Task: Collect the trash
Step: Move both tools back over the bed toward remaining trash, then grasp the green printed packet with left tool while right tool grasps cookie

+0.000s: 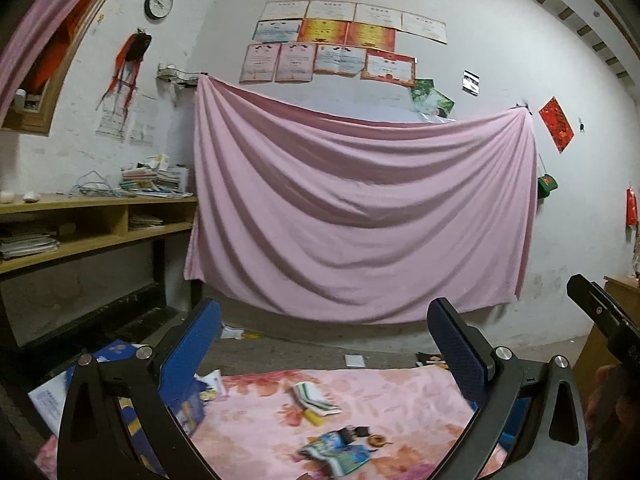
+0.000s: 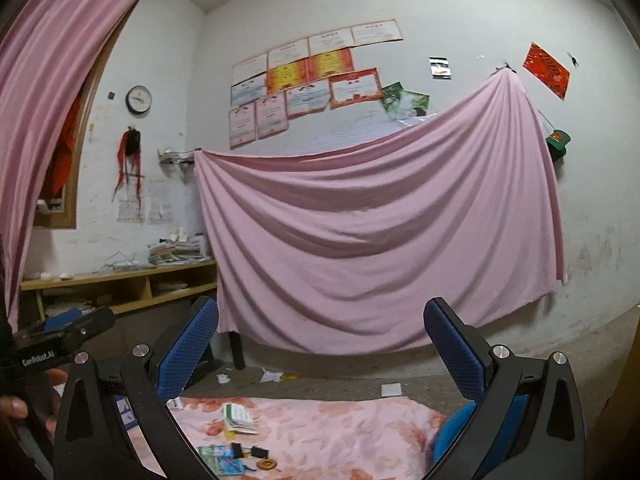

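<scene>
Trash lies on a pink floral cloth (image 1: pixel 400 408) low in both views. A green-and-white wrapper (image 1: pixel 316 398) lies mid-cloth, with a yellow piece (image 1: pixel 313 417) beside it. A blue-green packet (image 1: pixel 340 454), a small dark piece (image 1: pixel 362 431) and a brown ring (image 1: pixel 377 440) lie nearer. In the right wrist view I see the wrapper (image 2: pixel 239 419), packet (image 2: pixel 220 458), dark piece (image 2: pixel 260 451) and ring (image 2: pixel 268 465). My left gripper (image 1: pixel 324 316) is open and empty, above the cloth. My right gripper (image 2: pixel 320 316) is open and empty too.
A blue container (image 2: pixel 456 436) sits at the cloth's right edge; blue printed items (image 1: pixel 188 404) lie at its left. Paper scraps (image 1: pixel 355 360) litter the bare floor. A wooden shelf (image 1: pixel 96 220) stands left. A pink sheet (image 1: pixel 360 208) hangs on the wall.
</scene>
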The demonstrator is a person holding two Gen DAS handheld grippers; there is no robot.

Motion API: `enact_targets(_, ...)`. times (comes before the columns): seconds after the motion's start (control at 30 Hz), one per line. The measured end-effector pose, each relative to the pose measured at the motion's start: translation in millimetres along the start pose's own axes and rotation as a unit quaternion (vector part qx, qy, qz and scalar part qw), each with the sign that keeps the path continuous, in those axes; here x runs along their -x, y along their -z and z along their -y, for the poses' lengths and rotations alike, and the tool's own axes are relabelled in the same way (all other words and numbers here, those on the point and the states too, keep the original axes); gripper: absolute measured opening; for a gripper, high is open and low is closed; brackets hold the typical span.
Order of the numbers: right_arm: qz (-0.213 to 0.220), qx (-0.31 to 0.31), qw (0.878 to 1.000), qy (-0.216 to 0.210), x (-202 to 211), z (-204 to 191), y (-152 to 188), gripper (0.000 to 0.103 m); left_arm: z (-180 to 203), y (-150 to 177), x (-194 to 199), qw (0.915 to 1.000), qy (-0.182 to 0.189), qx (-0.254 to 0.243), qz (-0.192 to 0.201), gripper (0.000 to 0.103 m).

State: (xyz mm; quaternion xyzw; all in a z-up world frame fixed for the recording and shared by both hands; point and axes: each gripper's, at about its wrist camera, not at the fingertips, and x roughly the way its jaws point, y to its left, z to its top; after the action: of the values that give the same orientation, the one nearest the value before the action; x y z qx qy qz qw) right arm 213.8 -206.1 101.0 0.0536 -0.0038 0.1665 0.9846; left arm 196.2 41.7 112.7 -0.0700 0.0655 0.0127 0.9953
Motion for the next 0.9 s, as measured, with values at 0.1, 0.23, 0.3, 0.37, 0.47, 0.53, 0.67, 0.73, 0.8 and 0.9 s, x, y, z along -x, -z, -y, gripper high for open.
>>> enact_targets(0.1, 0.001, 0.009, 1.0, -0.007, -1, -10, 9, 0.103, -8, 8, 4, 1.0, -0.004, 0.002, -0.005, 0.101)
enact_targets(0.23, -0.012, 0.024, 0.999, -0.018, -5, -20, 23, 0.103, -18, 21, 5, 0.9999, 0.003, 0.004, -0.013, 0.101)
enact_targets(0.3, -0.02, 0.029, 0.999, -0.021, -7, -22, 29, 0.103, -21, 29, 1, 0.9997, 0.001, 0.005, -0.024, 0.101)
enact_targets(0.37, -0.03, 0.032, 0.999, -0.022, -10, -22, 36, 0.103, -20, 35, -4, 0.9994, 0.0, 0.007, -0.034, 0.101)
enact_targets(0.47, -0.046, 0.033, 0.998, -0.022, -15, -20, 46, 0.103, -23, 48, -13, 0.9984, -0.003, 0.01, -0.055, 0.101)
enact_targets(0.53, -0.06, 0.03, 0.997, -0.025, -22, -17, 53, 0.103, -25, 55, -20, 0.9973, -0.001, 0.015, -0.071, 0.101)
enact_targets(0.67, -0.101, 0.028, 0.994, -0.035, -39, -12, 64, 0.103, -28, 68, -34, 0.9938, 0.011, 0.021, -0.109, 0.101)
enact_targets(0.73, -0.123, 0.022, 0.991, -0.04, -47, -8, 70, 0.103, -30, 76, -43, 0.9901, 0.021, 0.025, -0.136, 0.101)
enact_targets(0.8, -0.149, 0.018, 0.988, -0.04, -58, -4, 77, 0.103, -33, 83, -52, 0.9868, 0.024, 0.028, -0.158, 0.1)
enact_targets(0.9, -0.183, 0.008, 0.982, -0.041, -71, 2, 86, 0.103, -37, 94, -66, 0.9804, 0.027, 0.04, -0.191, 0.1)
